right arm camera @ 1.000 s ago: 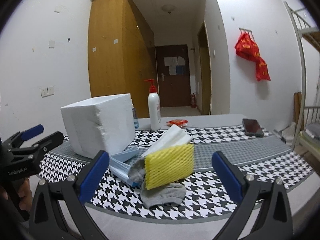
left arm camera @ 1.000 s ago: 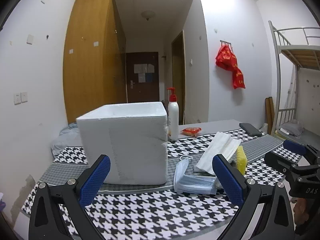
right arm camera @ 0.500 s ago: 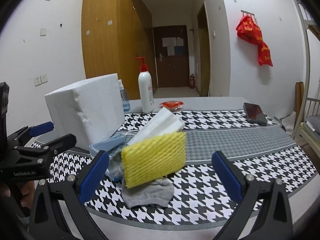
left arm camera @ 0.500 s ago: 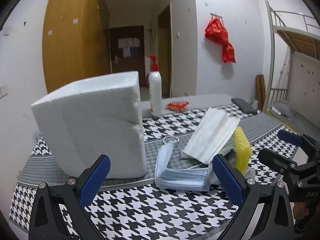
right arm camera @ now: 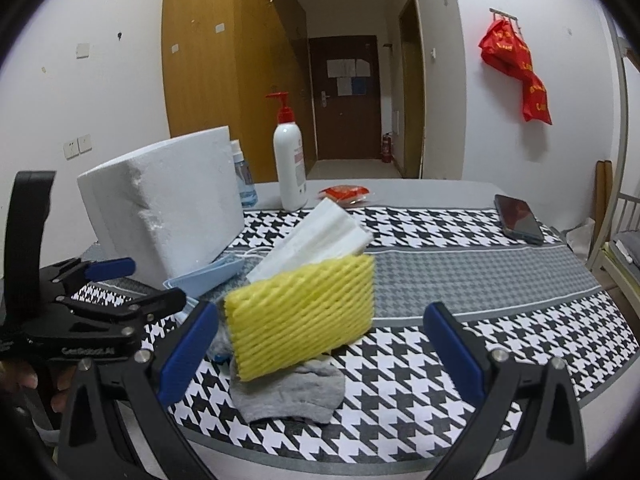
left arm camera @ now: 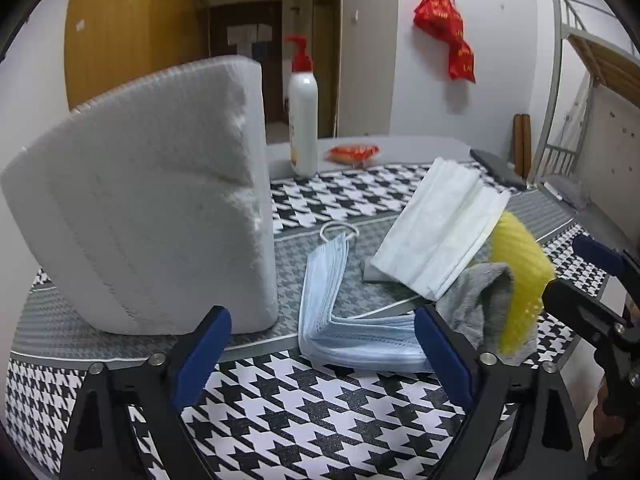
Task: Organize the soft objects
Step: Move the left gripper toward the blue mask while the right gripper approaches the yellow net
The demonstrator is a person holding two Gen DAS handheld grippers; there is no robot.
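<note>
Ahead of right gripper [right arm camera: 320, 350], jaws wide, empty: yellow foam net [right arm camera: 300, 316], light, squashy; pinch its long faces. Left gripper [left arm camera: 320, 354] likewise agape, empty.

Rough, grainy white foam box [left arm camera: 152, 220]; matt houndstooth cloth on the worktop [right arm camera: 460, 280]; yellow ribbed foam netting [right arm camera: 300, 316]; soft grey knit sock [right arm camera: 296, 396]; pleated papery masks [left arm camera: 440, 220]; glossy plastic pump bottle [right arm camera: 289, 164].

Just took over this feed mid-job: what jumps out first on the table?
The big white foam box dominates the left of the checked cloth. Beside it is a soft heap: blue masks, white masks, a grey sock and yellow foam netting propped on top. Both grippers, left and right, are open.
</note>
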